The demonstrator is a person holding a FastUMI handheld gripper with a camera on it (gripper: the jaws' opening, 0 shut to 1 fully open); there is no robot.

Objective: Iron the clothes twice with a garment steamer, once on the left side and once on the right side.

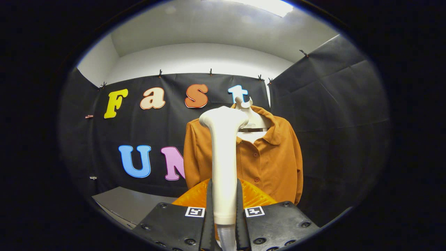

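- Gripper view, the tool: the gripper [223, 205] has its jaws clamped on the handle of the garment steamer [223, 157], one finger pressing on each side. The pale handle rises upright between them, and its broad head stands in front of the garment's collar region.
- Gripper view, the garment: an orange buttoned shirt [271, 157] hangs on a white hanger [248, 116] beyond the steamer, against the black booth wall. The front placket with its buttons faces the camera. Whether the steamer head touches the cloth cannot be told; it appears to stand short of it.
- Gripper view, surroundings: an orange ribbed object [254, 197], unidentified, lies just ahead of the fingers at the base of the handle. A grey tabletop [125, 204] lies lower, to the left of the shirt.
- Step in hand (judgement): the steamer is grasped and raised toward the shirt; this reads as the approach before a stroke, with the head near the top centre.
- Next move (judgement): it calls for carrying the head onto one front panel and drawing it along the cloth, then repeating on the other panel, while keeping the grip firm so the handle does not twist.
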